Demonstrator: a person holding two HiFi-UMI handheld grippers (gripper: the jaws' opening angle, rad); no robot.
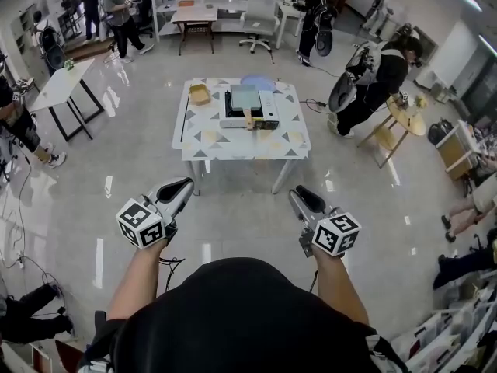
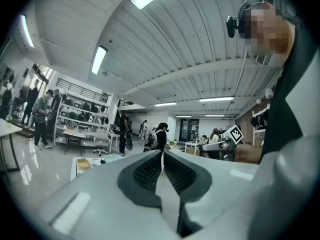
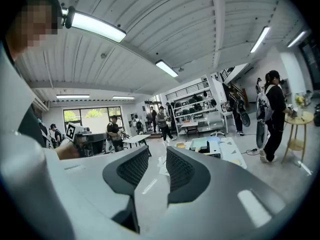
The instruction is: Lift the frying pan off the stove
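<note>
The frying pan (image 1: 245, 97), square and pale grey-green with a wooden handle (image 1: 249, 119), rests on a white stove (image 1: 268, 120) on the patterned white table (image 1: 225, 142), well ahead of me. Both grippers hang in the air short of the table, over the floor. My left gripper (image 1: 185, 185) (image 2: 163, 153) has its jaws together, with nothing in them. My right gripper (image 1: 298, 194) (image 3: 157, 149) shows a gap between its jaws and holds nothing. The right gripper view shows the pan (image 3: 201, 143) and the table (image 3: 233, 151) far off.
On the table a yellow box (image 1: 199, 93) lies left of the stove and a blue plate (image 1: 258, 80) behind it. A person with a backpack (image 1: 373, 76) bends by a round wooden table (image 1: 408, 116) on the right. A white side table (image 1: 66, 84) stands left.
</note>
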